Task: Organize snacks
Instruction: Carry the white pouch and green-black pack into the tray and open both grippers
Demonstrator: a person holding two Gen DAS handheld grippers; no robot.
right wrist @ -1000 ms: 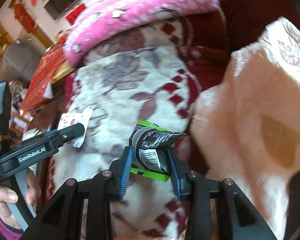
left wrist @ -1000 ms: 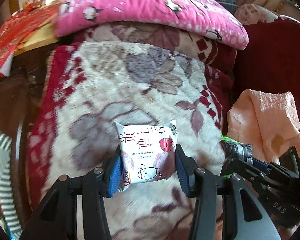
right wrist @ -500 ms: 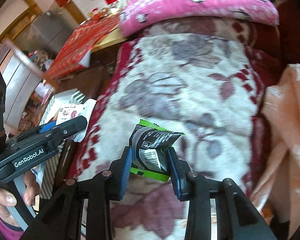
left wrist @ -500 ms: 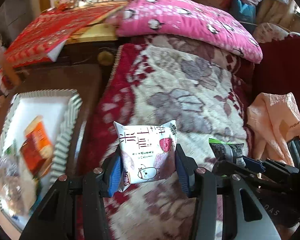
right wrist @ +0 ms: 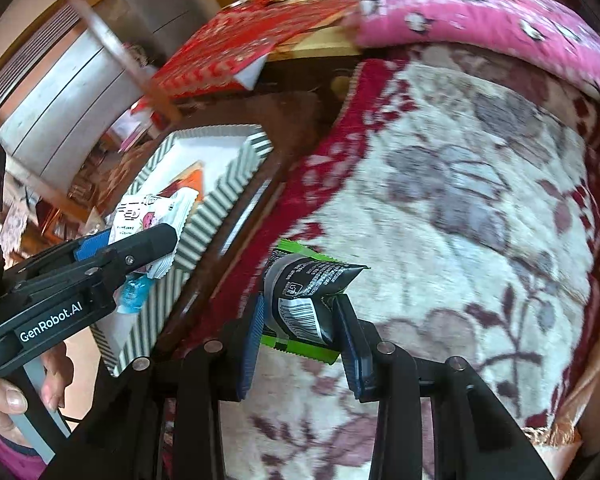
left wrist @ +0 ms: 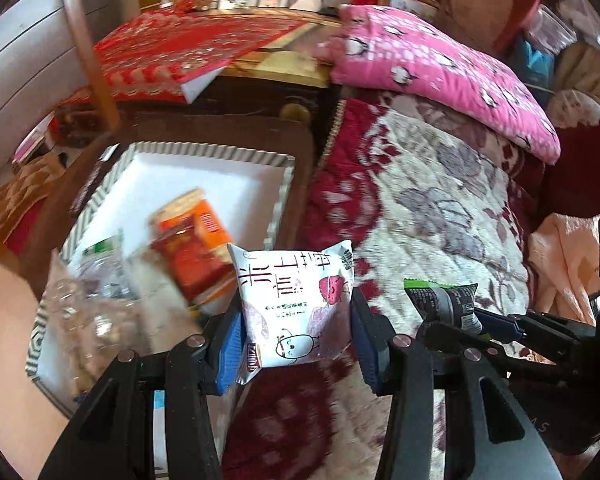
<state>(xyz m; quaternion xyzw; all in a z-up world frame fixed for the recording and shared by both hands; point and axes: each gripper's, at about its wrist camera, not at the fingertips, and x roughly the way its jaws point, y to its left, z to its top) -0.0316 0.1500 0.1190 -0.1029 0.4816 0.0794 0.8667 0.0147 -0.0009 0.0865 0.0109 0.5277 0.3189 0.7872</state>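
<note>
My left gripper [left wrist: 294,312] is shut on a white snack packet [left wrist: 296,300] with a strawberry and a cartoon face, held in the air by the right edge of a striped-rim white tray [left wrist: 278,208]. The tray holds an orange-red packet [left wrist: 192,248] and a clear bag [left wrist: 88,312]. My right gripper [right wrist: 300,316] is shut on a black and green packet [right wrist: 304,296], held above the flowered blanket [right wrist: 460,208]. The left gripper with its white packet [right wrist: 148,216] shows in the right wrist view over the tray's [right wrist: 220,188] near corner.
A pink pillow [left wrist: 440,68] lies at the blanket's far end. A peach towel [left wrist: 564,256] lies at the right. A red cloth [left wrist: 188,48] covers a table behind the tray. A brown wooden surface [left wrist: 260,132] carries the tray.
Both grippers have swung left with their packets. The tray has come fully into view and the left gripper now sits at its edge.
</note>
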